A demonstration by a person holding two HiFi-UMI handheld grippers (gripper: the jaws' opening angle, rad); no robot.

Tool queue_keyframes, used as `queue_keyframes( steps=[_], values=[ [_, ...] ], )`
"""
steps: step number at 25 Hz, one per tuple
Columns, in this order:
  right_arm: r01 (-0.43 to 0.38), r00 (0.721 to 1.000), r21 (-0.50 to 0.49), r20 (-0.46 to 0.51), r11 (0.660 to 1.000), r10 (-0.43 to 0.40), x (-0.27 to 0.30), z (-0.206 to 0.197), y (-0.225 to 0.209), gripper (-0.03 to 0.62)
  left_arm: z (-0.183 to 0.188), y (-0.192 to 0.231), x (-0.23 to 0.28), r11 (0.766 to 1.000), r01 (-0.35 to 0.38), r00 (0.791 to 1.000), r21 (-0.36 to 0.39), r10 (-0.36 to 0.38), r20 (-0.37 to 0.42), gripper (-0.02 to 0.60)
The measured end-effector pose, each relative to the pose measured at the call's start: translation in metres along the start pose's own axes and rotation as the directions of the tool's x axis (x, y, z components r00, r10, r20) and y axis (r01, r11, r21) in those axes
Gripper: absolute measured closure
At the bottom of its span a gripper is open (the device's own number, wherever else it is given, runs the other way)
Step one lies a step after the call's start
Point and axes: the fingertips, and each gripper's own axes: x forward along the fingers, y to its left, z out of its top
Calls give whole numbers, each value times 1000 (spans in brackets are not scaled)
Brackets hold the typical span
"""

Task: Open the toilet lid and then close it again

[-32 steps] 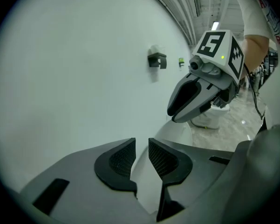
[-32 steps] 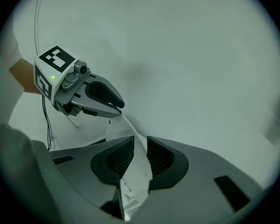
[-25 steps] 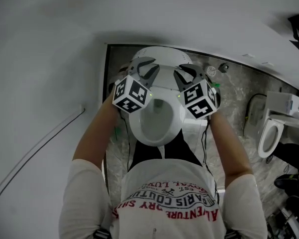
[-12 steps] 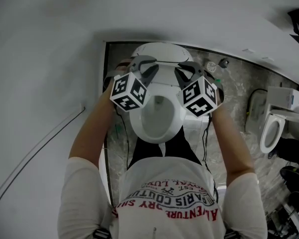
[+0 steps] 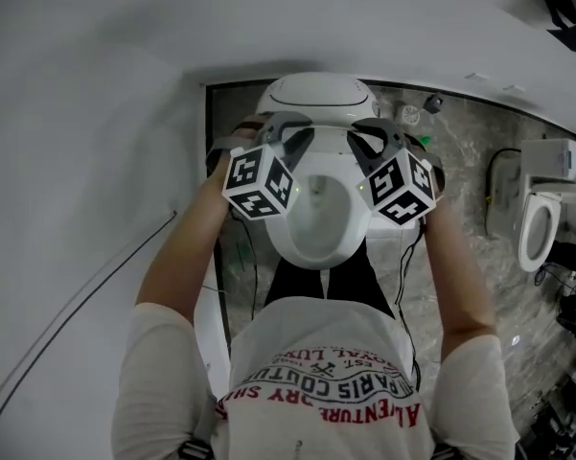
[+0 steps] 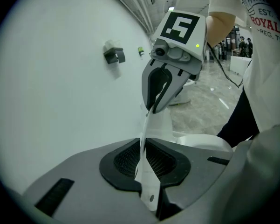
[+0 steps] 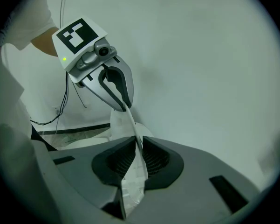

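The toilet lid (image 6: 159,122) is standing lifted off the bowl (image 5: 318,242), running edge-on between both tongs. The left gripper (image 6: 143,146), its jaws just having been closing, is pinching the lid's left rim. The right gripper (image 7: 139,148) is pinching the right rim.

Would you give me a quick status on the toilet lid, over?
Left gripper jaws just closing, right gripper shut, both on toilet lid edge. Lid raised, bowl exposed. Nothing seen blocking.
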Motion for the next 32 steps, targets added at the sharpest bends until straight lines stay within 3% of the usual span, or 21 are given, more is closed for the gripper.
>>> queue_keyframes(
  steps=[14, 21, 32],
  values=[
    [51, 998, 11, -23, 999, -51, -29, -12, 58, 553, 3, -62, -29, 999, 31, 997, 42, -34, 65, 541],
    [63, 998, 7, -2, 998, -63, -44, -19, 80, 553, 9, -86, -39, 1000, 10, 997, -4, -9, 76, 538],
    [22, 1000, -55, 23, 998, -21, -60, -46, 159, 553, -5, -165, -56, 997, -22, 998, -77, 27, 65, 523]
  ],
)
